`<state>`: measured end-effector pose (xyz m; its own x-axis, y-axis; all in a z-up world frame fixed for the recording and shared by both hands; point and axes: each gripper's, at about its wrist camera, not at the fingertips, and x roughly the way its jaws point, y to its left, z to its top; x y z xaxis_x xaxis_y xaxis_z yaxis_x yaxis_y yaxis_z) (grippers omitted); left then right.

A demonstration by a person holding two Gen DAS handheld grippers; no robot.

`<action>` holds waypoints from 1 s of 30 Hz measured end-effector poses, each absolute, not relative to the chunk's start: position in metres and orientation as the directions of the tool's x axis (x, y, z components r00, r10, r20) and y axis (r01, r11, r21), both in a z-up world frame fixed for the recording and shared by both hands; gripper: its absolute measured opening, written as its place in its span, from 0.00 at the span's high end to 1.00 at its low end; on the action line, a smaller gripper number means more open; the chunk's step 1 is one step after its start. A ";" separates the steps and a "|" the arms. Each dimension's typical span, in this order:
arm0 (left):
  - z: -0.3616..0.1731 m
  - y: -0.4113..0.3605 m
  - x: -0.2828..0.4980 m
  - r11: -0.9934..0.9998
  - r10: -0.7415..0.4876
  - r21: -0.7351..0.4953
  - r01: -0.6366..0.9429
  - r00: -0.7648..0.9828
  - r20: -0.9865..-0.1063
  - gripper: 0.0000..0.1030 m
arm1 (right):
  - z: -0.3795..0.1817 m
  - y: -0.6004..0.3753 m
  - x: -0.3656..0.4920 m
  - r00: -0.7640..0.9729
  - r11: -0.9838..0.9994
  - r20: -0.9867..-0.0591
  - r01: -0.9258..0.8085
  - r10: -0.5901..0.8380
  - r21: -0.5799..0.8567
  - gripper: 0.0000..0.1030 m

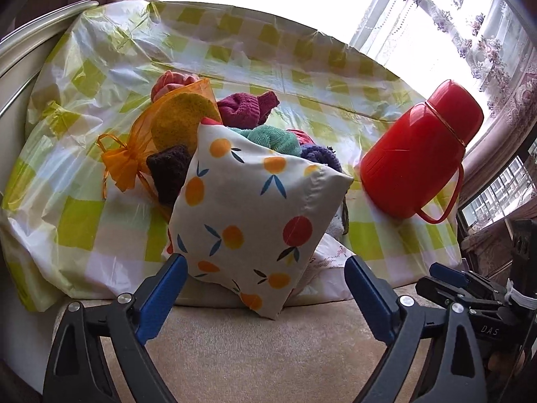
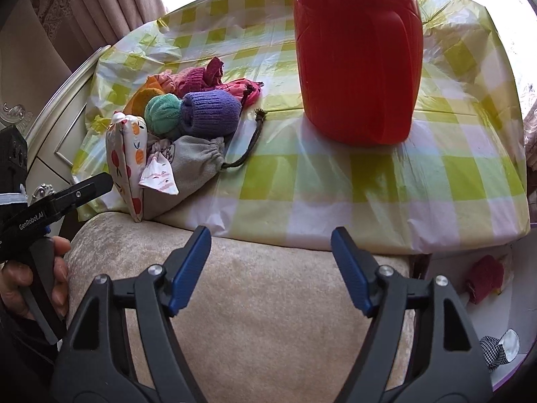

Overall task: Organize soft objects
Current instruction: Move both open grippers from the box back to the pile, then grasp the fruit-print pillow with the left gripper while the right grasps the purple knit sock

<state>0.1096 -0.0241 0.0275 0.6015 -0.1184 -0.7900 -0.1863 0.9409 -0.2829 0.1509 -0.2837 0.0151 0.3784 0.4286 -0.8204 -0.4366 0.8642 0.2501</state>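
A heap of soft things lies on the checked tablecloth (image 1: 84,221). In front leans a white pillow with an orange-fruit print (image 1: 255,208), also seen edge-on in the right wrist view (image 2: 126,164). Behind it are an orange mesh bag (image 1: 141,154), a dark red knit (image 1: 248,107), a teal roll (image 2: 162,112), a purple knit roll (image 2: 211,114) and a grey drawstring pouch (image 2: 191,171). My left gripper (image 1: 265,268) is open, its fingers either side of the pillow's lower part without touching. My right gripper (image 2: 270,245) is open and empty over the beige cushion edge.
A tall red flask (image 2: 357,57) stands on the cloth to the right of the heap; it also shows in the left wrist view (image 1: 423,151). A beige cushion (image 2: 268,302) lies below the table edge. A red cloth (image 2: 485,277) and a checked item (image 2: 495,352) lie on the floor at right.
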 end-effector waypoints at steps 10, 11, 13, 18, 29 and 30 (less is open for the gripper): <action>0.017 -0.007 0.130 0.935 -0.148 -0.302 -0.187 0.568 -0.810 0.03 | 0.014 -0.248 0.172 0.363 0.839 -0.813 -0.481 0.455 0.255 0.25; 0.015 -0.007 0.131 0.935 -0.149 -0.302 -0.188 0.565 -0.812 0.03 | 0.015 -0.244 0.173 0.362 0.834 -0.810 -0.489 0.462 0.257 0.25; 0.012 -0.005 0.135 0.933 -0.159 -0.309 -0.187 0.557 -0.815 0.03 | 0.016 -0.235 0.174 0.359 0.821 -0.805 -0.510 0.473 0.256 0.24; 0.009 0.005 0.139 0.910 -0.197 -0.368 -0.192 0.579 -0.791 0.08 | 0.013 -0.210 0.184 0.343 0.797 -0.808 -0.556 0.478 0.236 0.24; 0.007 0.008 0.138 0.891 -0.250 -0.422 -0.166 0.597 -0.762 0.23 | 0.008 -0.168 0.235 0.366 0.794 -0.803 -0.572 0.470 0.204 0.19; 0.007 0.009 0.137 0.890 -0.252 -0.425 -0.163 0.600 -0.759 0.24 | 0.006 -0.164 0.239 0.364 0.796 -0.809 -0.573 0.462 0.197 0.19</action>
<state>0.1375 0.0085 0.0070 0.6000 -0.2525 -0.7591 -0.1634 0.8902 -0.4252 0.2386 -0.1644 0.0058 0.3636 0.4621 -0.8089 -0.5726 0.7958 0.1972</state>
